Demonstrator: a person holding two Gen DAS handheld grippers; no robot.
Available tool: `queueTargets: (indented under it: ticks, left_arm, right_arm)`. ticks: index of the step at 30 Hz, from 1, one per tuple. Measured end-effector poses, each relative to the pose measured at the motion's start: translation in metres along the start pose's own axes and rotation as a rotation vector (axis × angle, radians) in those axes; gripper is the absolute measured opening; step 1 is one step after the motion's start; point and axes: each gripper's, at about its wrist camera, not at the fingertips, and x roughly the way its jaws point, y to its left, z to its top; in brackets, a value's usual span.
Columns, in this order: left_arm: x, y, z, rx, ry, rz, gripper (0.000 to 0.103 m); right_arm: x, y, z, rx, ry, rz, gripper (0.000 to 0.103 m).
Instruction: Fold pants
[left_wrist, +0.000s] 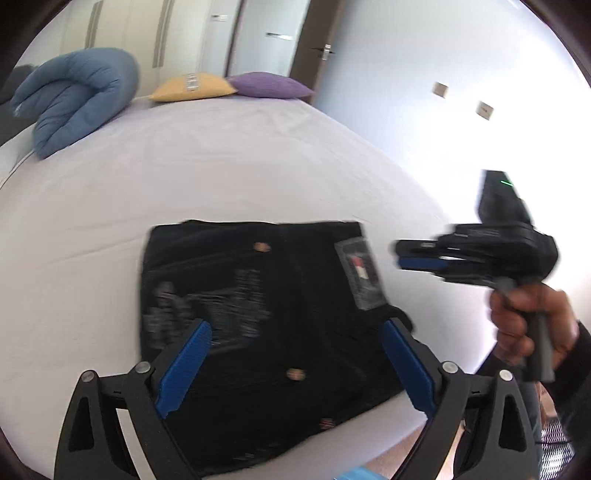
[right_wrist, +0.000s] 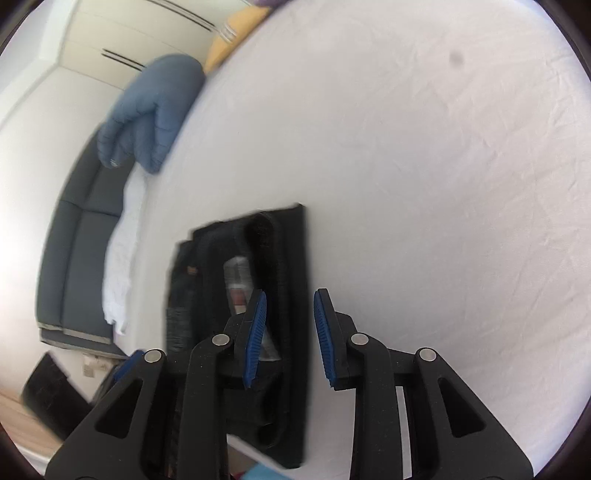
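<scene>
Hovering w/ left gripper (left_wrist: 297, 332) jaws wide open, empty, above black pants (left_wrist: 258, 314) lying as compact folded stack near bed (left_wrist: 221, 166) edge, right gripper (right_wrist: 288, 314) part-open, empty, alongside — prob. released, fold looks done.

You see one folded pair of pants (left_wrist: 258, 325), three pillows — blue (left_wrist: 74, 99), yellow (left_wrist: 192, 86), purple (left_wrist: 269, 85) — and two tools (left_wrist: 295, 365) (right_wrist: 290, 332).
</scene>
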Motion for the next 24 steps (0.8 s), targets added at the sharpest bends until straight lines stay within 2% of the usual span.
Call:
queueTargets:
  ticks: [1,3,6,7,8,9,10,11,12,16,21,22,24]
  left_arm:
    - [0.003,0.009,0.002,-0.010,0.014,0.011,0.072]
    - [0.017,0.029,0.003,-0.027,0.076,0.018,0.056]
    - [0.047,0.049,-0.005,-0.039,0.187,0.016,0.042]
    - [0.059,0.050,-0.008,-0.033,0.220,0.021,0.041]
    - [0.067,0.049,-0.013,-0.025,0.244,0.029,0.041]
    - [0.072,0.049,-0.016,-0.024,0.266,0.031,0.041]
    - [0.072,0.047,-0.017,-0.023,0.269,0.038,0.041]
    - [0.073,0.046,-0.017,-0.019,0.272,0.044,0.041]
    - [0.073,0.043,-0.017,-0.012,0.278,0.053,0.041]
    - [0.077,0.037,-0.022,0.011,0.278,0.072,0.041]
    - [0.084,0.032,-0.021,0.008,0.277,0.075,0.041]
    - [0.084,0.032,-0.022,0.009,0.276,0.076,0.041]
    - [0.084,0.032,-0.023,0.009,0.276,0.077,0.041]
  right_arm:
    - [-0.004,0.011,-0.006,-0.013,-0.003,0.046,0.026]
    - [0.001,0.032,-0.017,-0.060,0.030,0.101,0.026]
    - [0.029,0.039,-0.035,-0.086,0.105,0.077,0.026]
    - [0.042,0.031,-0.042,-0.067,0.145,0.025,0.026]
    - [0.054,0.020,-0.047,-0.048,0.179,-0.036,0.021]
    - [0.058,0.007,-0.051,-0.027,0.184,-0.039,0.018]
    - [0.054,-0.005,-0.054,0.011,0.150,0.012,0.013]
    - [0.052,-0.011,-0.055,0.043,0.145,0.027,0.005]
    - [0.048,-0.018,-0.056,0.073,0.139,0.037,0.002]
    - [0.035,-0.021,-0.061,0.053,0.120,0.016,0.002]
    - [0.016,-0.002,-0.051,-0.017,0.109,-0.090,0.004]
    - [0.012,0.005,-0.047,-0.036,0.098,-0.094,0.007]
    - [-0.003,0.016,-0.035,-0.068,0.071,-0.064,0.007]
